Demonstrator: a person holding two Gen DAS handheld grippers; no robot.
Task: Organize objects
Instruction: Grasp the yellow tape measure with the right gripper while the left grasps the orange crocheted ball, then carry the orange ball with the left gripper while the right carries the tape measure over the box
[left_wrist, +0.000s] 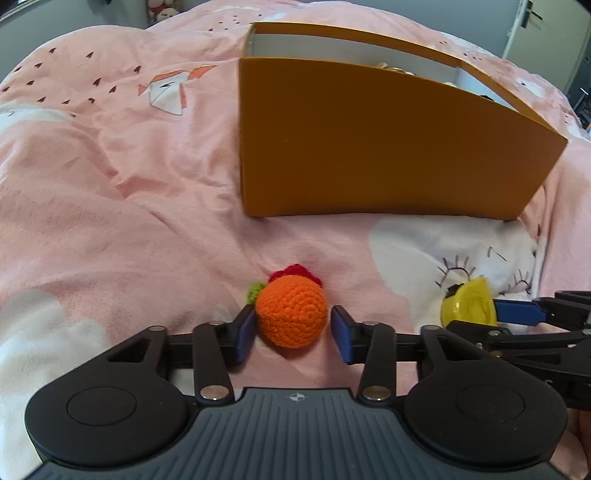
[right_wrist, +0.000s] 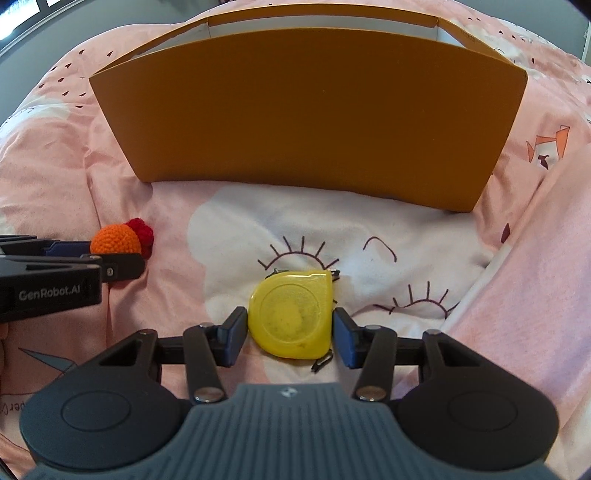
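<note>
On pink bedding: one crocheted orange sitting between half-open left gripper pads, ungripped; one yellow tape measure lying pinched in right gripper; one orange box standing beyond.

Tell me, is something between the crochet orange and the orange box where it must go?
Only bare pink bedding lies between the crochet orange and the orange box. The box's tall near wall faces it, so it must go over the rim.
</note>
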